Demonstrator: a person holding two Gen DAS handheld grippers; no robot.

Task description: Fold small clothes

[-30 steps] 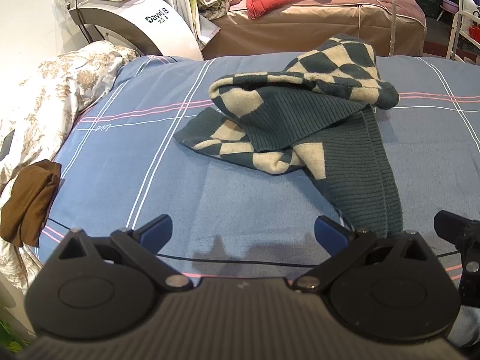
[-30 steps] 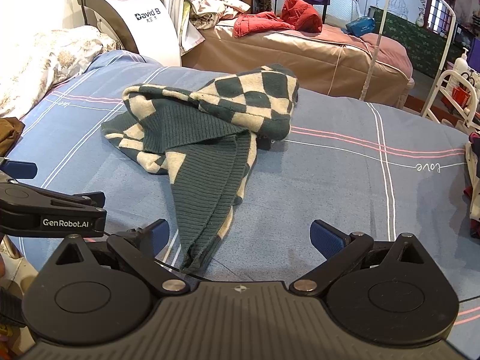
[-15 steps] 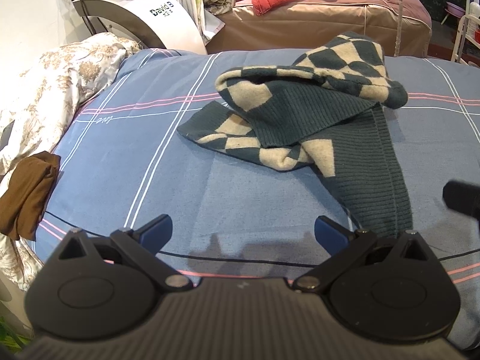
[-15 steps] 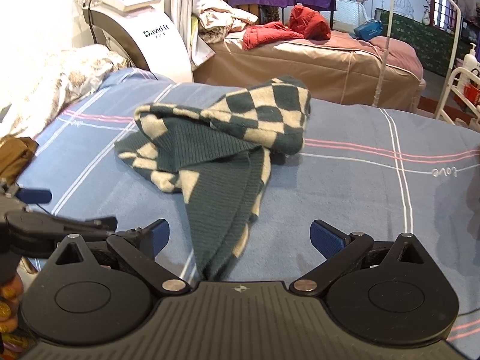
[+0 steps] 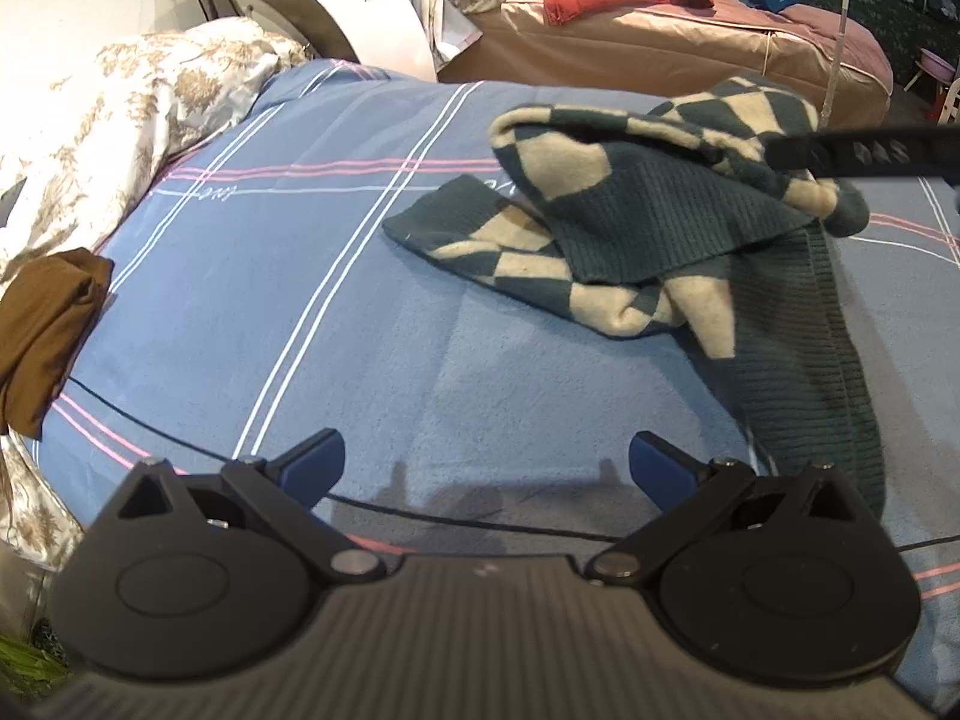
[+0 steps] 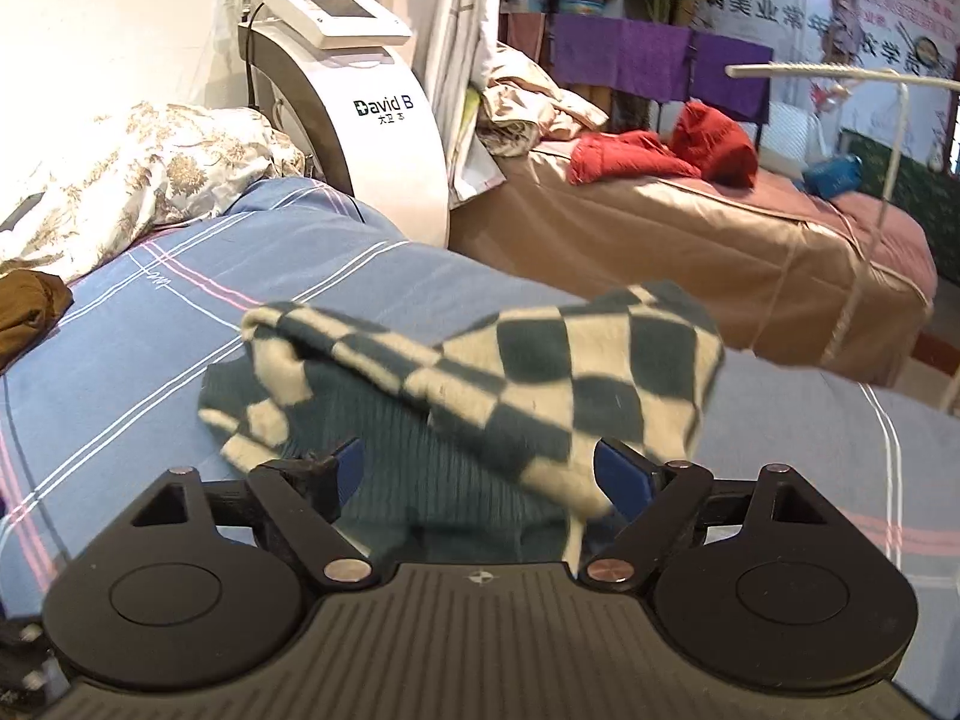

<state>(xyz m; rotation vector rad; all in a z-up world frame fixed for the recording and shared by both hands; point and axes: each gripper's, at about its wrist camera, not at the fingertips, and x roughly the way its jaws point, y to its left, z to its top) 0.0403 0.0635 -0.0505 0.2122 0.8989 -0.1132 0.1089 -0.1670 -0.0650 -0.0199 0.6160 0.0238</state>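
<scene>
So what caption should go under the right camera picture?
Open right gripper reaching over a crumpled checkered sweater on a blue striped bed.

Looks like a beauty salon treatment room: a white "David B" machine (image 6: 354, 120) on a stand, a satin-covered massage bed (image 6: 690, 240), purple towels (image 6: 654, 66) hanging, all beyond the jaws.

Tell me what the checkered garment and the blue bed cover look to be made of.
Checkered garment: looks like knitted wool or acrylic, matte and soft; ribbed rows show on the dark green part and the cream squares look fuzzy.
Blue bed cover: probably brushed cotton or flannel, matte; slightly napped surface with thin printed stripes. The fibre cannot be told for sure.
</scene>
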